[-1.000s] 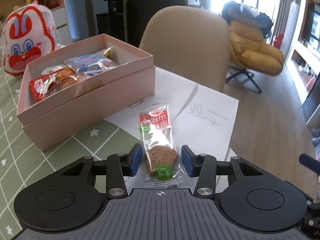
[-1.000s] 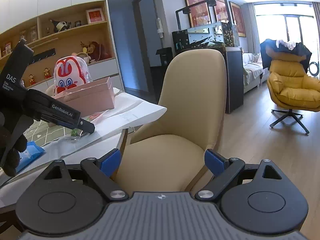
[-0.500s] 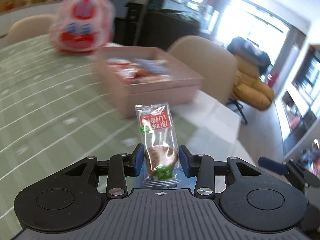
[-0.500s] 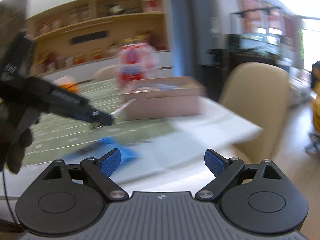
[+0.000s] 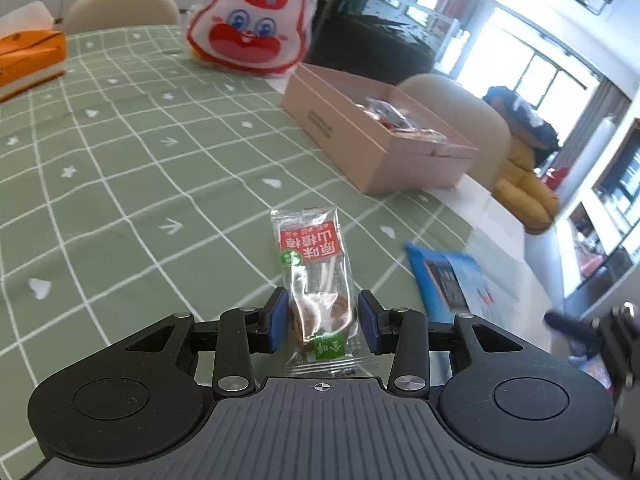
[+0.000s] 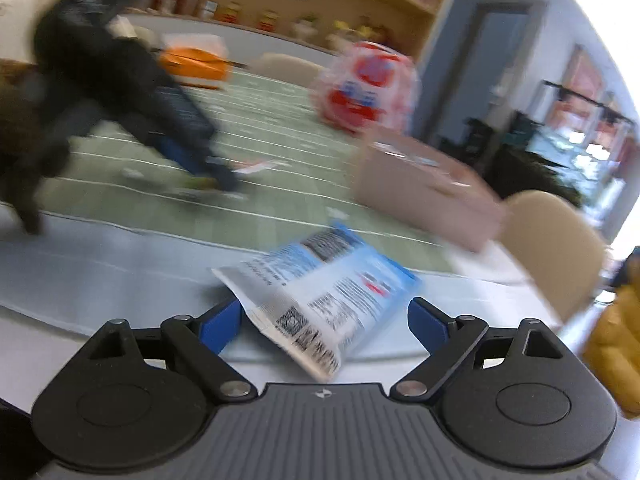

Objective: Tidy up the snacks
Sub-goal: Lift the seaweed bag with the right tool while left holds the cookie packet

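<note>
Snack packet (image 5: 316,280) — clamped in left gripper (image 5: 323,320), long axis pointing away, red label foremost; right gripper (image 6: 324,320) stood apart around blue packet (image 6: 320,292).

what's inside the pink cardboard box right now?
The open pink cardboard box holds several clear-wrapped snacks with red print near its far end. The near wall hides the floor and lower layer, so no count is possible.

Tablecloth (image 5: 120,168) is sage green with a white grid and tiny white hearts and arrows. Pink box (image 5: 372,148), red-and-white bunny bag (image 5: 250,28), orange tissue box (image 5: 28,56), blue-and-white snack packet (image 6: 320,296).
</note>
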